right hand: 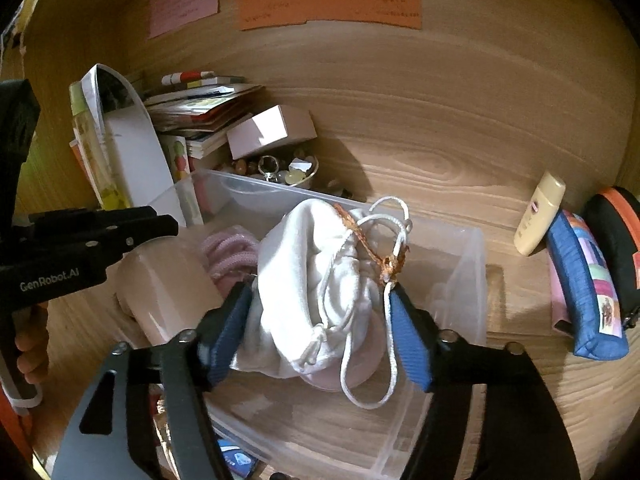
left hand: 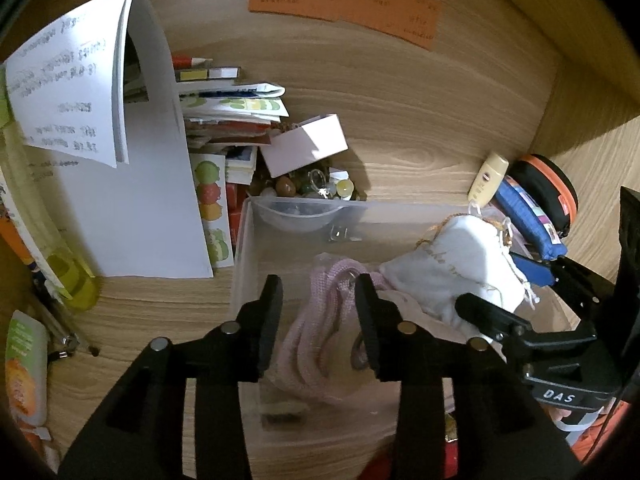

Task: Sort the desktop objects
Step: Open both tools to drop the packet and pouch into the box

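Observation:
A clear plastic bin stands on the wooden desk; it also shows in the right wrist view. A coiled pink cord lies in it. My right gripper, with blue pads, is shut on a white drawstring pouch and holds it over the bin. The pouch and the right gripper show in the left wrist view. My left gripper is open and empty above the pink cord. It shows at the left of the right wrist view.
A small white box sits over a bowl of trinkets behind the bin. Stacked booklets and curled white paper stand at left. A cream tube, blue pouch and black-orange case lie at right.

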Demonstrator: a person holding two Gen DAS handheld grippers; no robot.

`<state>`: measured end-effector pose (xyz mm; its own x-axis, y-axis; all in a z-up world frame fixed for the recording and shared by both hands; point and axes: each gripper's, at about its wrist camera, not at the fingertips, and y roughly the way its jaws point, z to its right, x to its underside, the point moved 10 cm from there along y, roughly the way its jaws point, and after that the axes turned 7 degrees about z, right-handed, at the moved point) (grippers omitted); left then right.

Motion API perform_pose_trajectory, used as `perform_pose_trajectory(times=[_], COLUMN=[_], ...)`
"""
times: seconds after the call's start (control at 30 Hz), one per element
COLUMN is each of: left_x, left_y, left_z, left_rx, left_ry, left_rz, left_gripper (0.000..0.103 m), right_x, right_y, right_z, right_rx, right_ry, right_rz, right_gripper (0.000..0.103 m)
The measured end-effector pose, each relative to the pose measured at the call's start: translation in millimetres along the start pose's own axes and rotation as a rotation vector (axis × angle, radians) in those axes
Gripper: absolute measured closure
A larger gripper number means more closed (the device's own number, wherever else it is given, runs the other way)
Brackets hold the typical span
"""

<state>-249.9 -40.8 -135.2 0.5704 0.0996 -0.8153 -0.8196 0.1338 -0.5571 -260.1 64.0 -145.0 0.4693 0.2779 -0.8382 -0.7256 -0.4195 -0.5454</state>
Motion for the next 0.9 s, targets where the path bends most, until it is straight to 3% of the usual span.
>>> perform_pose_trajectory(times=[0.27,0.5,0.6,0.67,0.9], left_x=[-8,-16,-19,-21,-20], left_y=[-11,-29,-39,-46,-74], left_z=[1,5,6,6,7], left_rx=[-0.01,-0.008,-0.028,-0.043,-0.036], left_ry=[0.011,0.017,0.026,0.025,0.01], left_rz=[0.053,0.097,0.12,0.137,0.17], left_gripper=[0.039,0.027,0.021,0.008,0.006], right_x=[-3,-13,-19,-23,-23], right_y=[-3,-23,-38,-49,-83], right_z=[8,9,11,13,9], right_rx=[-0.001,-0.026,-0.013,0.015,0.053], right_ry=[0.022,0.045,0.049,0.043,0.015], right_rz=[0.011,0.036,0.073,0.103,0.161], right_gripper=[0.019,0.017,0.008,0.001,0.0])
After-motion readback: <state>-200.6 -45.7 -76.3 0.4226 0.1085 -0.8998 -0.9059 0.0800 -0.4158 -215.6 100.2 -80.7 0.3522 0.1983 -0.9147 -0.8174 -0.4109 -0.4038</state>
